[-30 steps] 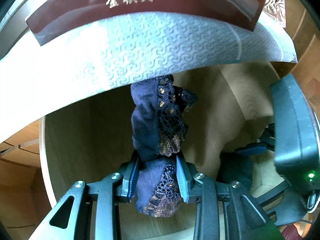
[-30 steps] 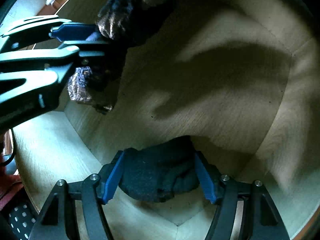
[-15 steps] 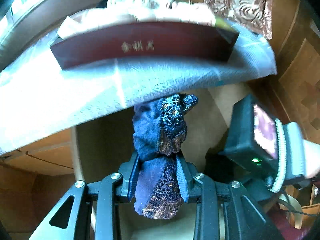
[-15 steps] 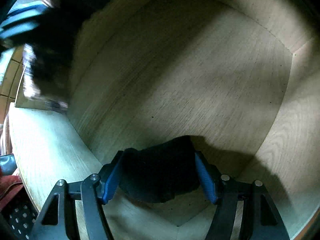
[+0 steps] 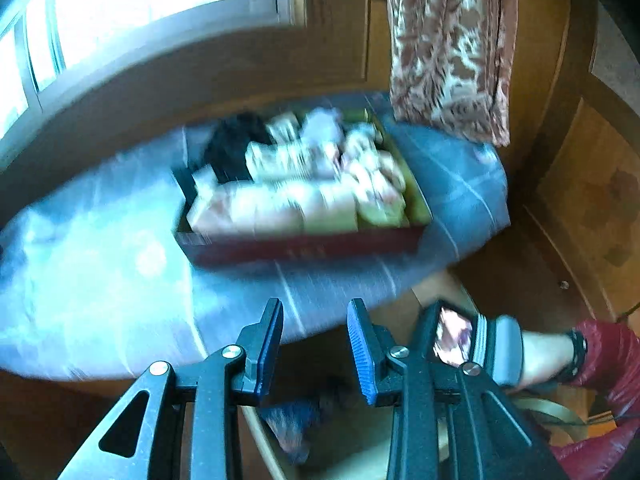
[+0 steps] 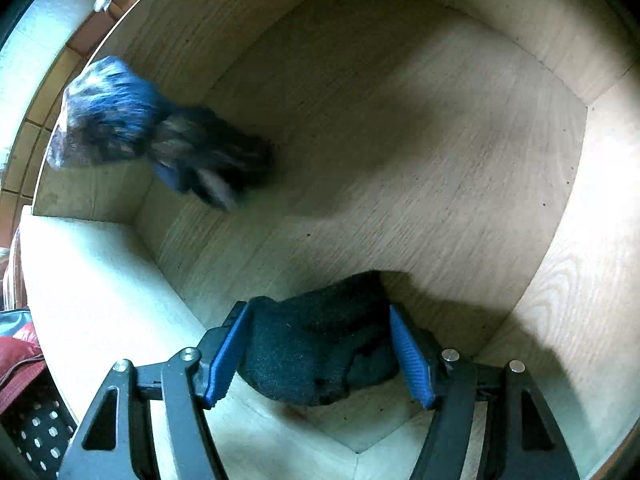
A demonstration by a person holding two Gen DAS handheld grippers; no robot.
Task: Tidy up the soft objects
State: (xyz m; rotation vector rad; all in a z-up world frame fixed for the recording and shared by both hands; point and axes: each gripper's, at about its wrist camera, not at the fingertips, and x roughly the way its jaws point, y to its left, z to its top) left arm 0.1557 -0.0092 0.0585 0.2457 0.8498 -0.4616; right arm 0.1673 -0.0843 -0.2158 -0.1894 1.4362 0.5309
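Navy lace cloth (image 6: 160,136) blurred, at left wall of wooden box (image 6: 400,140), part above rim, part down by the floor; touching or not, can't tell. Also seen in left wrist view (image 5: 292,420), low, just below left claw (image 5: 315,320). Apart from both claws.

Dark sock (image 6: 304,360) in near corner of box, on the floor, between blue pads of right claw (image 6: 319,314). Pads pressed on both sides of sock, about half spread, gripped. Claw pointing steeply down into box.

Left claw above box, over edge of tabletop (image 5: 100,280); pads a narrow gap apart, nothing between, empty. View motion-blurred.

Tabletop under pale blue cover. Red tray (image 5: 304,250) on it, packed with pale rolled cloths (image 5: 280,200), one black piece (image 5: 232,148) at far left corner. Patterned curtain (image 5: 448,40) hanging behind tabletop's right end, window (image 5: 120,0) upper left.

Person's wrist (image 5: 548,356) and red sleeve (image 5: 608,352) at right edge, by the box.
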